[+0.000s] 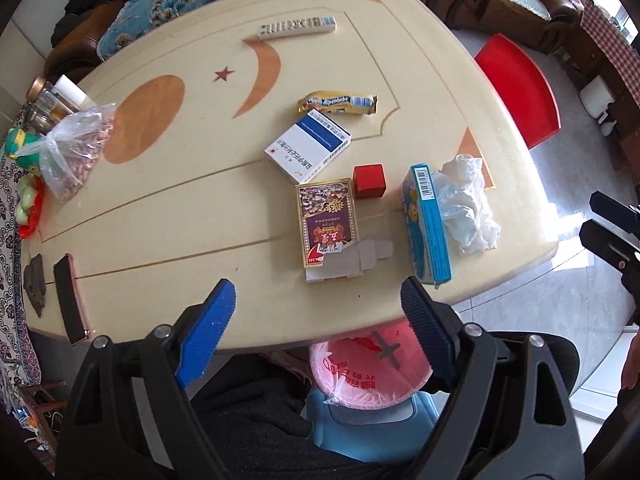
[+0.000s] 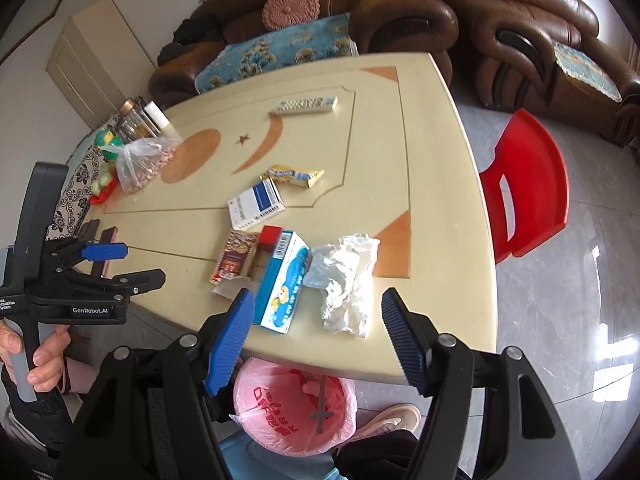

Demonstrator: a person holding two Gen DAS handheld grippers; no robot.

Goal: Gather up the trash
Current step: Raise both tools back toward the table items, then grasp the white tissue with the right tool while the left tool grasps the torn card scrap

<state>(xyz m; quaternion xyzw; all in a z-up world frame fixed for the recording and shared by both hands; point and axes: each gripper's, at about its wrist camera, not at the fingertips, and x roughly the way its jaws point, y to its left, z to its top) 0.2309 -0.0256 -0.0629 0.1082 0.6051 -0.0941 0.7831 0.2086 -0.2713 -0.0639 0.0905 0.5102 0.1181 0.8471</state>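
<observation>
Both tools, left (image 1: pixel 316 304) and right (image 2: pixel 318 312), gape empty. A gold "Alpenliebe" candy wrapper (image 1: pixel 338 103) lies far on the cream counter (image 1: pixel 420 60). The left tool's body reads "GenRobot.AI".

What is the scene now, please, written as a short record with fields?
left tongs: open, empty, above the near table edge
right tongs: open, empty
table: cream, holds the trash
crumpled tissue: beside the blue carton, touching it
cigarette pack: lies flat, flap torn open
white-blue box: lies flat
candy wrapper: farther back
bin with pink bag: on the floor below the table's near edge
</observation>
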